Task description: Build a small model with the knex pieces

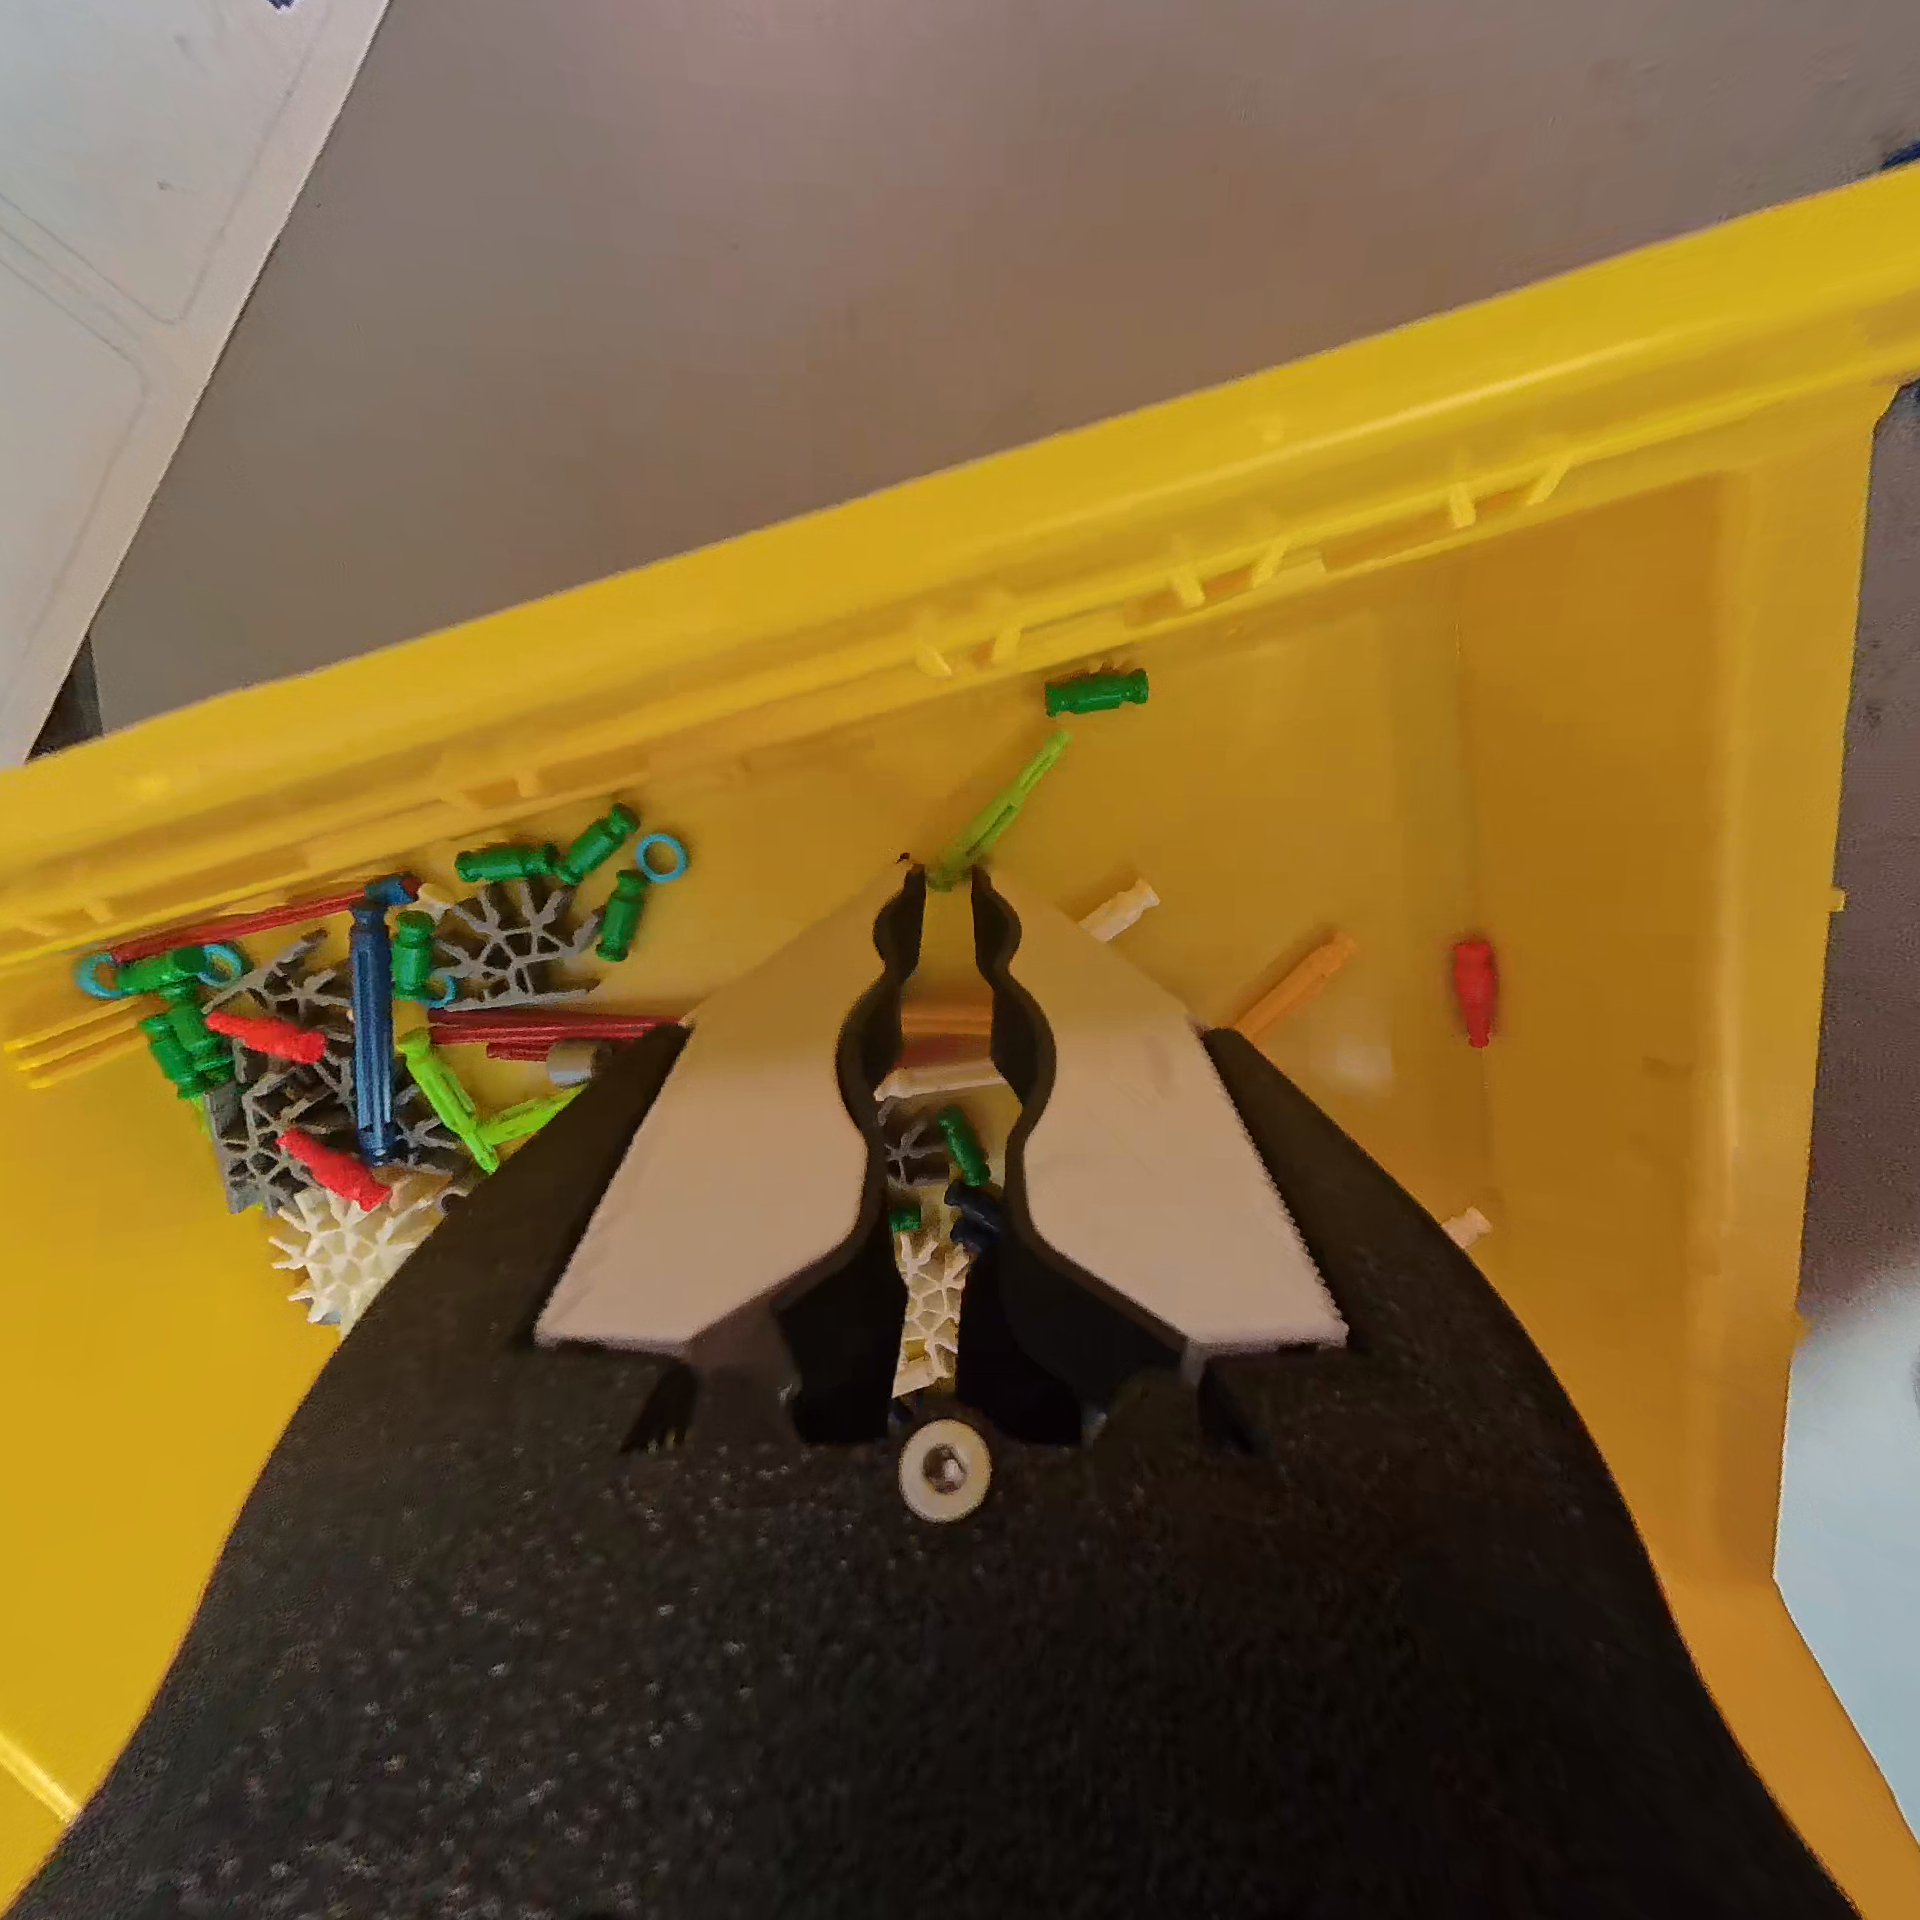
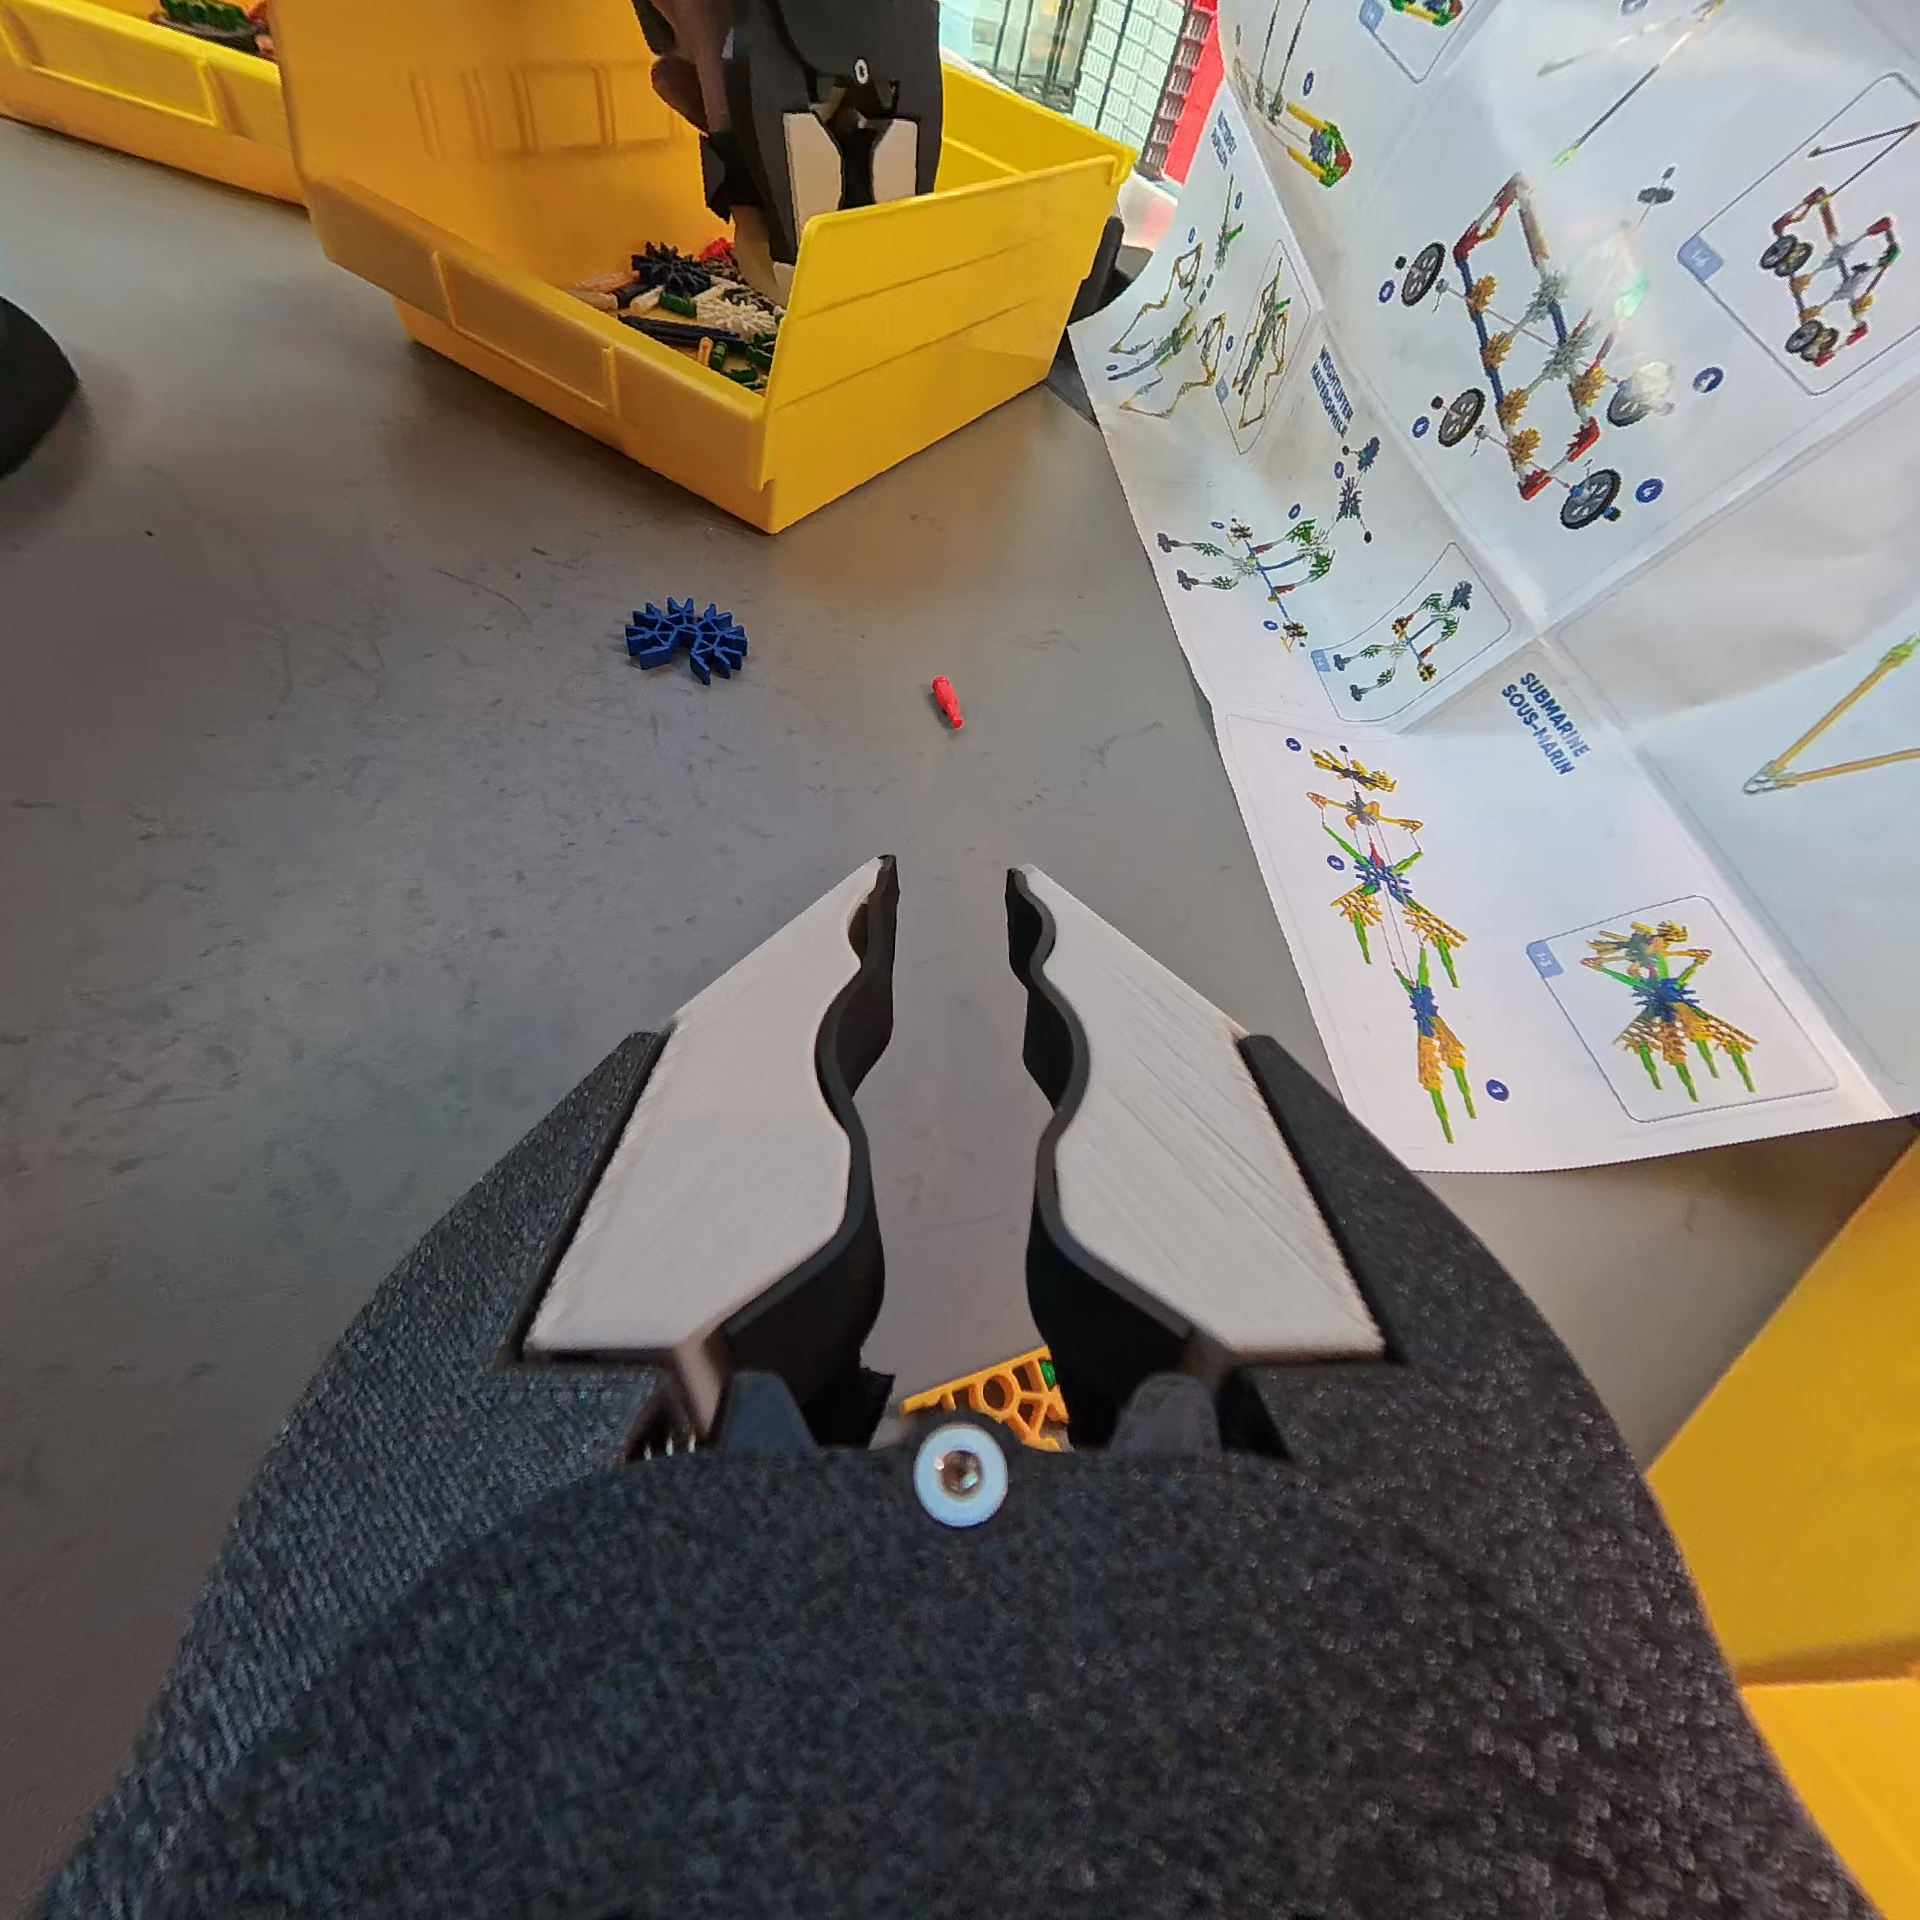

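My left gripper reaches down into a yellow bin of small plastic building pieces. Its jaws stand a narrow gap apart, and the near end of a light green rod lies right at the tips. I see no grip on the rod. Rods and snowflake-shaped connectors are piled to its left. My right gripper is open and empty, low over the grey table. A small red piece lies just ahead of it and a blue connector farther left. The left gripper also shows in the bin.
A large folded instruction sheet covers the table at the right. A second yellow bin stands at the far left, and a yellow surface sits at the near right. An orange connector lies under my right gripper. Some 30 centimetres of space lies between my two pairs of fingers. Between my right fingertips and the small red piece there is roughly 15 centimetres.
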A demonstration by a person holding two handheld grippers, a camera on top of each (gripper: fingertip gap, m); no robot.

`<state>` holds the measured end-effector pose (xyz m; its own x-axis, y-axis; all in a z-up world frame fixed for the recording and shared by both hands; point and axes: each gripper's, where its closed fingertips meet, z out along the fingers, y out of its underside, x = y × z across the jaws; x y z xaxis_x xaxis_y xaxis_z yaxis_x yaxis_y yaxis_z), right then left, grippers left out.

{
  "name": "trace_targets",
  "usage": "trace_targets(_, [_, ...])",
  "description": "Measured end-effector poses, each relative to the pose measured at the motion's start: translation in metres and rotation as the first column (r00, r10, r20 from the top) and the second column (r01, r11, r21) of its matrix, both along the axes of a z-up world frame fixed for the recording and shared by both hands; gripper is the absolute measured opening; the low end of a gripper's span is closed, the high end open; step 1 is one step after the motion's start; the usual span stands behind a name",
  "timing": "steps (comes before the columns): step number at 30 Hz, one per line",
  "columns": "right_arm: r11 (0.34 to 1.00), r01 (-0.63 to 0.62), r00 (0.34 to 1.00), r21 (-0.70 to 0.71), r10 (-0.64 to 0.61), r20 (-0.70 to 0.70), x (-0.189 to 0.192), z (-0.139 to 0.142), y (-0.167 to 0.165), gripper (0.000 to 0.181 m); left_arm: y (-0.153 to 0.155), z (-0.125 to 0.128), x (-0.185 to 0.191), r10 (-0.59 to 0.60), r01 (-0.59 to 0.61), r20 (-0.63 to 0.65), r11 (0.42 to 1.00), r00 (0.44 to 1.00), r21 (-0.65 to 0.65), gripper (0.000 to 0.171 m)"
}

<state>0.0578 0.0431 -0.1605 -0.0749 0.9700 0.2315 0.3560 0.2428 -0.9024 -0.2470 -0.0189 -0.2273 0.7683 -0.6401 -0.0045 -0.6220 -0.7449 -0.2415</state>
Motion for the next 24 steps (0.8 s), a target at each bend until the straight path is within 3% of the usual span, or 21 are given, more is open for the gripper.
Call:
trace_targets(8, [1.0,-0.008,1.0,0.021,0.008,0.013,0.001,-0.002,-0.002,0.019,-0.009,0.006,-0.002,0.017,-0.014,-0.05,0.997,0.999,0.07,0.005])
trace_targets(12, [1.0,-0.001,1.0,0.019,0.001,0.005,0.002,-0.001,0.0,0.018,-0.011,0.052,0.014,0.02,-0.022,0.011,0.977,1.0,0.213,0.005])
trace_targets(14, [1.0,0.003,1.0,0.014,-0.003,0.002,0.002,0.0,0.001,0.018,-0.017,0.084,0.045,-0.033,0.011,0.073,0.958,0.997,0.286,0.005])
trace_targets(16, [1.0,0.006,1.0,0.009,-0.006,0.001,0.002,0.0,0.002,0.018,-0.028,0.099,0.083,-0.074,0.044,0.089,0.952,0.993,0.304,0.005])
trace_targets(18, [1.0,0.007,1.0,0.01,-0.007,0.001,0.001,0.0,0.002,0.018,-0.039,0.091,0.126,-0.088,0.062,0.08,0.958,0.993,0.281,0.005])
trace_targets(21, [1.0,0.011,1.0,0.013,-0.011,-0.002,0.001,0.0,0.003,0.018,-0.04,0.053,0.175,-0.027,-0.002,0.1,0.961,0.995,0.276,0.005])
trace_targets(24, [1.0,0.021,1.0,0.007,-0.021,-0.014,0.002,0.002,0.004,0.019,-0.03,0.019,0.202,0.028,-0.07,0.166,0.965,0.986,0.254,0.005])
